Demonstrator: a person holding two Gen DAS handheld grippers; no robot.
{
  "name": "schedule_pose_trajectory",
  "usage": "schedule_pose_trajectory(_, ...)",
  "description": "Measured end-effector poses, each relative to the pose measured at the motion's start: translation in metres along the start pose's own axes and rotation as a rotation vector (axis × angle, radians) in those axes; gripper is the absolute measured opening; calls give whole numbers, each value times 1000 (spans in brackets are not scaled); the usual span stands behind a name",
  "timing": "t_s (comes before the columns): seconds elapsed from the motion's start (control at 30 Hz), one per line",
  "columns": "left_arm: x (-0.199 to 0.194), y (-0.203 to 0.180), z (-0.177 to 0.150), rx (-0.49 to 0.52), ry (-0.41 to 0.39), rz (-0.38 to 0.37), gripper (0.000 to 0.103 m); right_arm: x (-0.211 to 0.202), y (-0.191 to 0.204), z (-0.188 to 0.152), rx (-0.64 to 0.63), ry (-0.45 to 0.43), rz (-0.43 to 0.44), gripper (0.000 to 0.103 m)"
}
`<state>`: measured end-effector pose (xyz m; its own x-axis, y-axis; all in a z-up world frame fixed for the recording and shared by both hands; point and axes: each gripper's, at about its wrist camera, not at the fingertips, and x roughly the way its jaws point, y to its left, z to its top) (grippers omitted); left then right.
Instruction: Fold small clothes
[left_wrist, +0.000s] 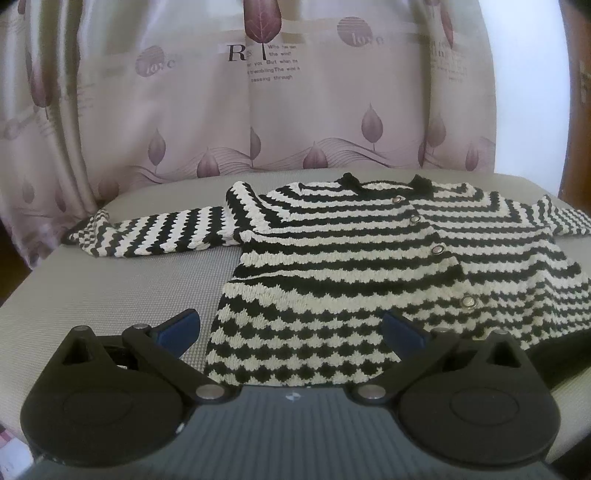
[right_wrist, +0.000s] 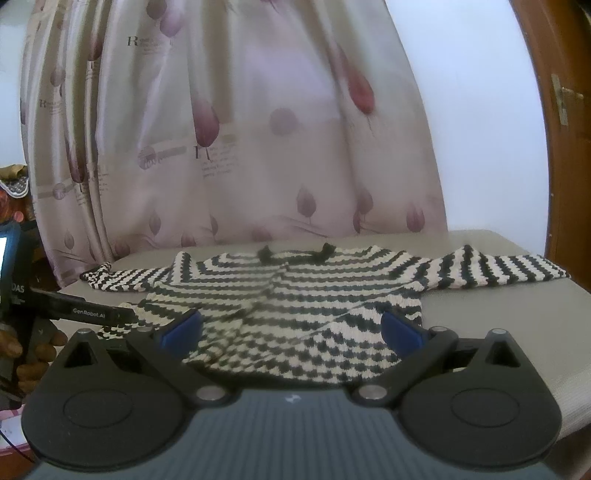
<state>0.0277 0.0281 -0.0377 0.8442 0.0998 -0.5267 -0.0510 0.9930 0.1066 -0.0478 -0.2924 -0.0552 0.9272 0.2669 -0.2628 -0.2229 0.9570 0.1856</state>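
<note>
While the cardigan (left_wrist: 351, 266) is lying flat on the grey counter (left_wrist: 110, 288), filling the centre of both views, its black and cream zigzag stripes are showing clearly, with four round buttons (left_wrist: 437, 250) running down the front and a dark collar (left_wrist: 349, 180) at the far edge. Both sleeves (left_wrist: 147, 236) are stretching outward. The left gripper (left_wrist: 291, 328) and right gripper (right_wrist: 291, 328) are hovering at the near hem, jaws spread wide, holding nothing. A curtain (left_wrist: 258, 110) is hanging behind.
</note>
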Motion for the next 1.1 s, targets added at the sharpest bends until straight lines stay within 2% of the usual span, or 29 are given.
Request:
schedule_pose_trajectory(0.2,7,16,-4,-13,5,-20,103,6,-12,-5,34,29,-16,103)
schedule_pose_trajectory(0.4,12,52,-7,-58,17,-48,103,12,-33,-12,58,55,-47,103)
schedule_pose_trajectory(0.53,20,77,-13,-68,55,-55,93,15,-48,-18,82,70,-71,103)
schedule_pose_trajectory(0.6,27,87,-17,-90,89,-87,89,17,-55,-21,89,80,-79,103)
schedule_pose_trajectory(0.63,29,91,-19,-103,103,-110,85,19,-58,-22,88,84,-84,103)
schedule_pose_trajectory(0.67,32,93,-21,-114,116,-136,75,21,-62,-24,85,93,-90,103)
schedule_pose_trajectory(0.73,41,95,-24,-132,154,-185,63,27,-70,-27,94,116,-101,103)
schedule_pose_trajectory(0.8,43,92,-25,-118,141,-192,63,30,-77,-30,121,132,-94,103)
schedule_pose_trajectory(0.83,43,91,-25,-116,139,-199,57,31,-81,-32,135,137,-89,103)
schedule_pose_trajectory(0.87,42,90,-25,-118,137,-213,32,32,-84,-34,150,144,-89,103)
schedule_pose_trajectory(0.9,41,89,-26,-129,147,-237,19,33,-87,-35,159,146,-90,103)
schedule_pose_trajectory(0.93,40,90,-26,-147,159,-248,10,34,-88,-36,167,149,-88,103)
schedule_pose_trajectory(1.1,24,90,-32,-204,193,-270,6,35,-93,-42,197,161,-75,103)
